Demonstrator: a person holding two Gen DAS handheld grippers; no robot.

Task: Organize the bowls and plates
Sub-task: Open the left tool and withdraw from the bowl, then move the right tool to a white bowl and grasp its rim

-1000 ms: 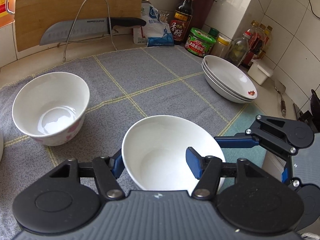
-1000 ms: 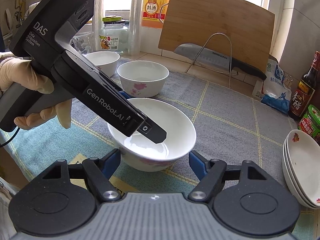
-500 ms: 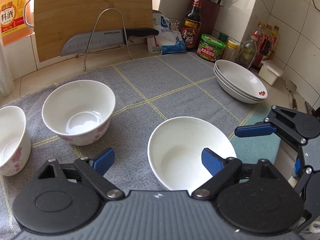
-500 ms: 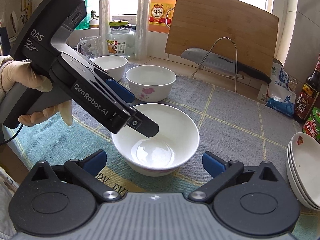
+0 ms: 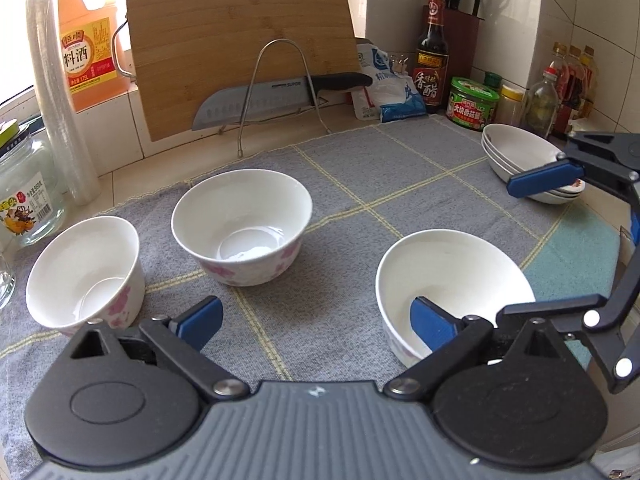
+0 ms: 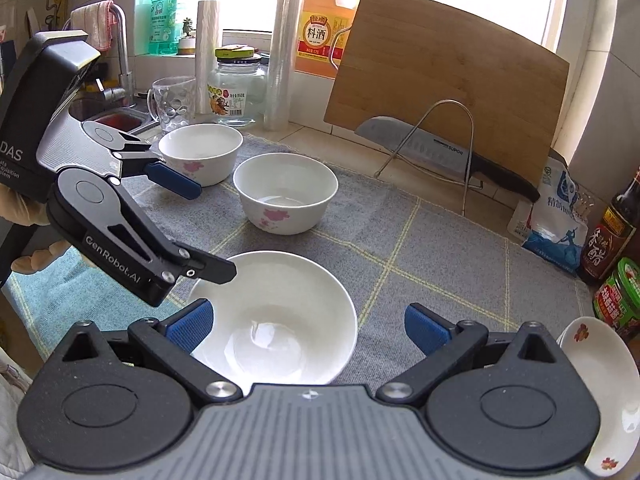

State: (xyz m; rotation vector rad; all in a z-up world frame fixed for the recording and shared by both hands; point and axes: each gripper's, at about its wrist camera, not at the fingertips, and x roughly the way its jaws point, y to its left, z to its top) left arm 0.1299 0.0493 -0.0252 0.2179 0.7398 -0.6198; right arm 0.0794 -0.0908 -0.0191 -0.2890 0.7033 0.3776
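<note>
Three white bowls stand on the grey checked mat (image 5: 400, 168). In the left wrist view the near bowl (image 5: 452, 280) is at lower right, the middle bowl (image 5: 240, 224) in the centre and the far-left bowl (image 5: 84, 272) at the left. My left gripper (image 5: 316, 320) is open and empty, its right fingertip over the near bowl's rim. My right gripper (image 6: 306, 326) is open and empty, just above the near bowl (image 6: 276, 320). A stack of white plates (image 5: 524, 160) sits at the right; it also shows in the right wrist view (image 6: 600, 392).
A cutting board (image 5: 240, 40) and a knife (image 5: 280, 96) on a wire rack stand at the back. Bottles and jars (image 5: 472, 104) line the right wall. A glass jar (image 5: 24, 200), a plastic roll and an oil jug (image 5: 88, 32) stand at the left. A sink (image 6: 116, 120) lies beyond the mat.
My left gripper let go of the near bowl, opened wide and drew back to the left and up. My right gripper also pulled back and rose a little.
</note>
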